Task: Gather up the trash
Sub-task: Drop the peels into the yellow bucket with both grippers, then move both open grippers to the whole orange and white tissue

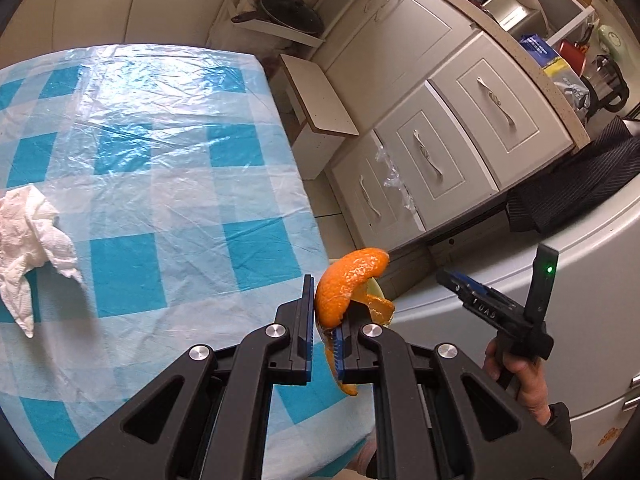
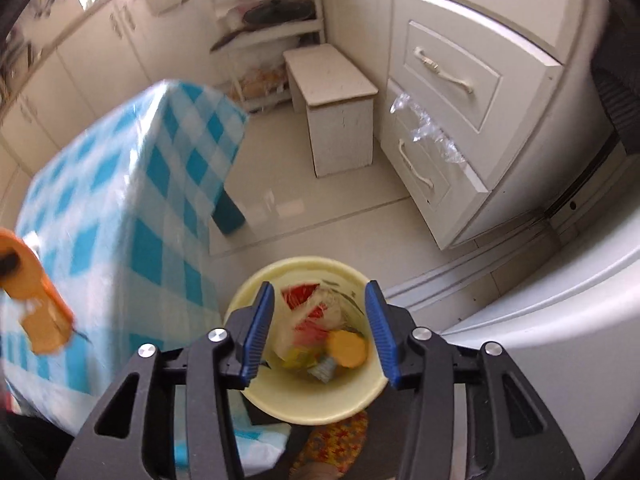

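My left gripper (image 1: 325, 312) is shut on an orange peel (image 1: 348, 284) and holds it over the right edge of the blue checked table (image 1: 160, 152). A crumpled white paper towel (image 1: 30, 248) lies on the table at the left. My right gripper (image 2: 318, 328) is open and empty, right above a pale yellow bin (image 2: 320, 400) on the floor. The bin holds wrappers and a yellow lid (image 2: 347, 348). The right gripper also shows in the left wrist view (image 1: 480, 304), held in a hand. The peel shows blurred at the left edge of the right wrist view (image 2: 36, 300).
White drawers (image 2: 448, 92) with a clear plastic scrap (image 2: 428, 128) stand to the right. A small white stool (image 2: 336, 112) stands on the floor behind the table (image 2: 120, 200). A white appliance (image 2: 560, 340) stands close at the right. A shelf with a pan (image 1: 292, 12) is at the back.
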`<state>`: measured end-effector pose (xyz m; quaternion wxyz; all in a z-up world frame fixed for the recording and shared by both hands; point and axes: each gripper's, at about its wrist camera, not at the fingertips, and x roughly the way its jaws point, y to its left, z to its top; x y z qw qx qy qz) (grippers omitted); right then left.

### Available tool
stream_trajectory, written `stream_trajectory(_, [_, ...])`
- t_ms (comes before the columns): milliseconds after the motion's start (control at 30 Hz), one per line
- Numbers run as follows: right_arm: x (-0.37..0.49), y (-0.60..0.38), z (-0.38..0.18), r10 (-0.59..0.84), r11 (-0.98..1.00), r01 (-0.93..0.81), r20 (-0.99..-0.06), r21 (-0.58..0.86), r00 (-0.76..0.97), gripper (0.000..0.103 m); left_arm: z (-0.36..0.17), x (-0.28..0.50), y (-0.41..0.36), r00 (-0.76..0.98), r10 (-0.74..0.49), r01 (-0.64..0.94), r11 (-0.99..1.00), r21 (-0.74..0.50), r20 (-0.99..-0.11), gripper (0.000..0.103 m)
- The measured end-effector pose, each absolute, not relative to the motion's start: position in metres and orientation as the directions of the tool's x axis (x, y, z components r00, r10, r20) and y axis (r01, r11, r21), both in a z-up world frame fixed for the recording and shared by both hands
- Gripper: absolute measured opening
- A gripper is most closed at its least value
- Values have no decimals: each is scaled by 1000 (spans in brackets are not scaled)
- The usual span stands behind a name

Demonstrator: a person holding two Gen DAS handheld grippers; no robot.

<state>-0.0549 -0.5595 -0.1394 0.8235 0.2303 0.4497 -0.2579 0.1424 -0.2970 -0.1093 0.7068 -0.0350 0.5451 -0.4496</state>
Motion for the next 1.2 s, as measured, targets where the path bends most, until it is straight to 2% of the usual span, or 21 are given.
stream_trajectory(67, [-59,-563,-123,-225,739,642,-825,202,518,58,-112,127,-313,-20,-677,610,575,-545,-736,7])
stream_trajectory(333, [-82,-583,-80,-248,671,647,-712,363,657,61,-134,68,-380,-71,-664,624,553,-552,-745,7])
stream_trajectory(467, [-86,-594,-74,-237,638,649,-697,414,677,61,-152,51,-413,-24,-600,629,613,-478,-800,8])
stream_trajectory(533, [-85,-596,-71,-233,631,646,-689,430,686,61,-164,49,-425,-11,-557,619,648,-443,-830,16])
stream_trajectory(600, [-85,-597,-68,-230,627,641,-681,442,695,63,-174,50,-432,-19,-529,597,674,-434,-848,30])
stream_trajectory(700, [-82,-596,-63,-221,622,631,-669,464,710,65,-175,51,-432,-26,-534,576,683,-449,-845,42])
stream_trajectory(933, [-61,-579,-52,-202,650,593,-644,475,738,69,-137,65,-395,51,-558,567,699,-436,-828,54])
stream_trajectory(1000, [-51,-571,-52,-185,666,577,-644,474,743,69,-122,76,-369,100,-557,552,720,-420,-824,59])
stream_trajectory(1200, [-9,-526,-56,-107,744,504,-666,439,739,73,-88,126,-257,266,-491,454,823,-342,-829,64])
